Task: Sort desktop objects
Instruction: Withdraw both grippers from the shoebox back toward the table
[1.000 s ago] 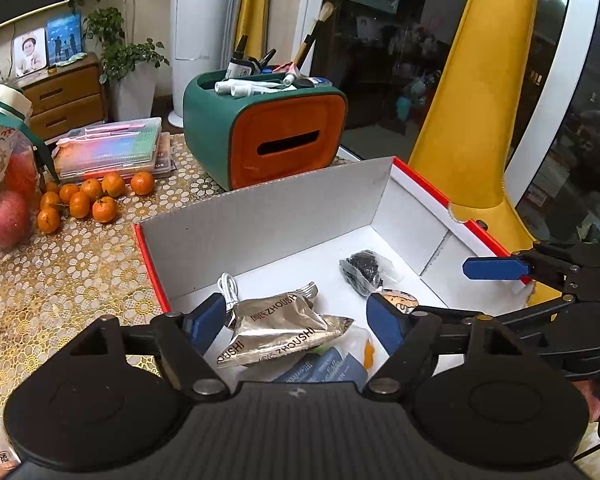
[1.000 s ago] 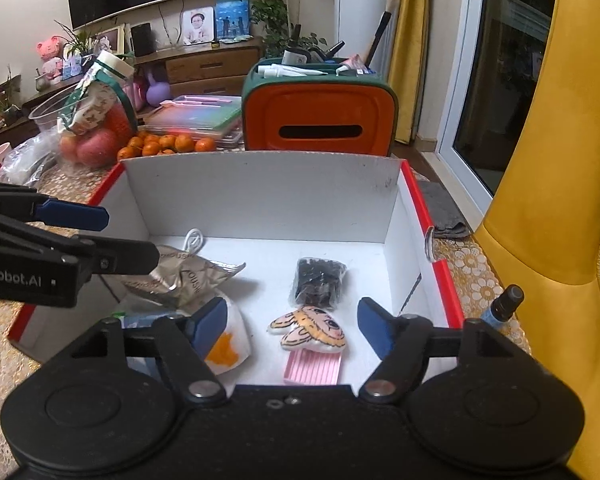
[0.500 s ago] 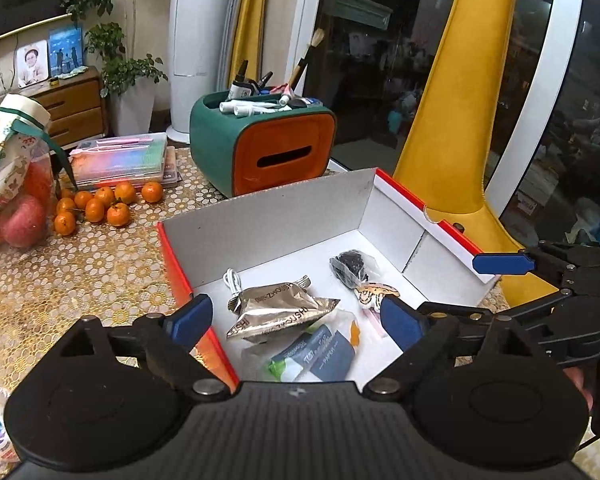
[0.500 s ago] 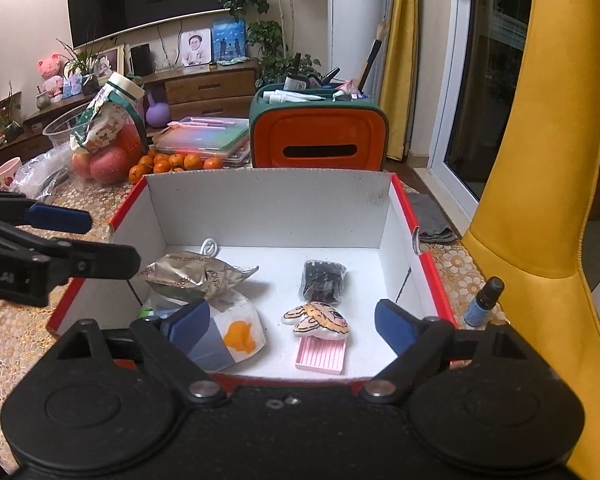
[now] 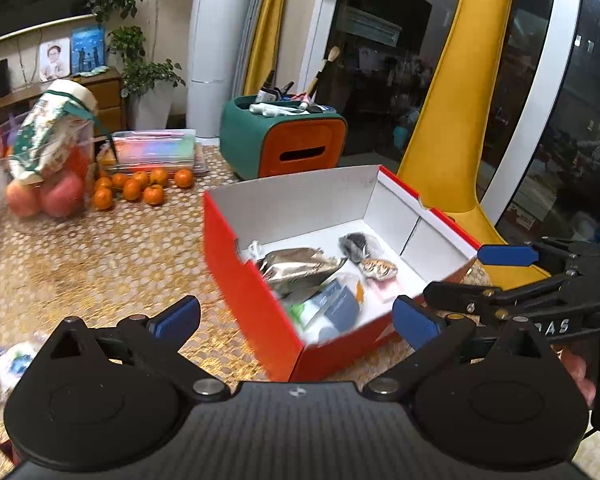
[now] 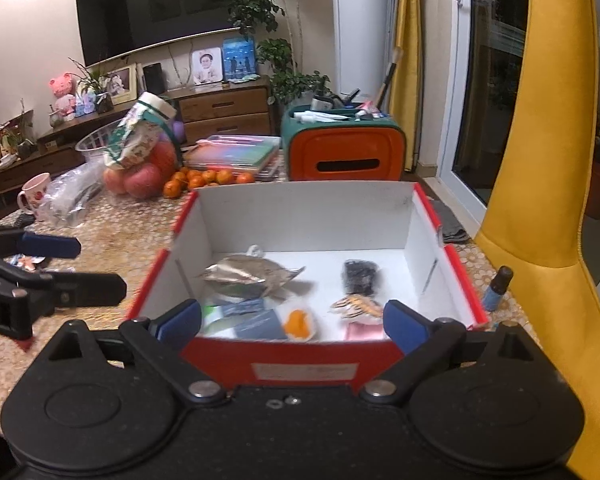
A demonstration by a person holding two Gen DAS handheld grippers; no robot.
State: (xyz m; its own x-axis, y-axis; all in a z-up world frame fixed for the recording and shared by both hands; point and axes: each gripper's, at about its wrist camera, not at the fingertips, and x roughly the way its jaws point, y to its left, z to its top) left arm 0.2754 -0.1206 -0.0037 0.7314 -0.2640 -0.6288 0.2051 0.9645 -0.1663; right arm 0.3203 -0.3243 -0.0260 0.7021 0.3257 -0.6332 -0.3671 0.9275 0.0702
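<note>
Both of my tools, the left gripper (image 5: 296,316) and right gripper (image 6: 292,322), hang spread and empty before the red box (image 6: 432,248) on the table (image 5: 100,248), a foil pouch (image 6: 252,274) lying inside.

Gold-patterned table (image 6: 112,236) carries red box (image 6: 284,352), oranges (image 6: 208,178) — perhaps tangerines — tissue holder (image 6: 346,152).

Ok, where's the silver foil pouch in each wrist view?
Left wrist: silver foil pouch lies inside the red box, centre of frame, near the box's left wall.
Right wrist: same pouch sits centre-left, in the box's back-left part.
Shared landmark: the green-and-orange organizer behind the box.
</note>
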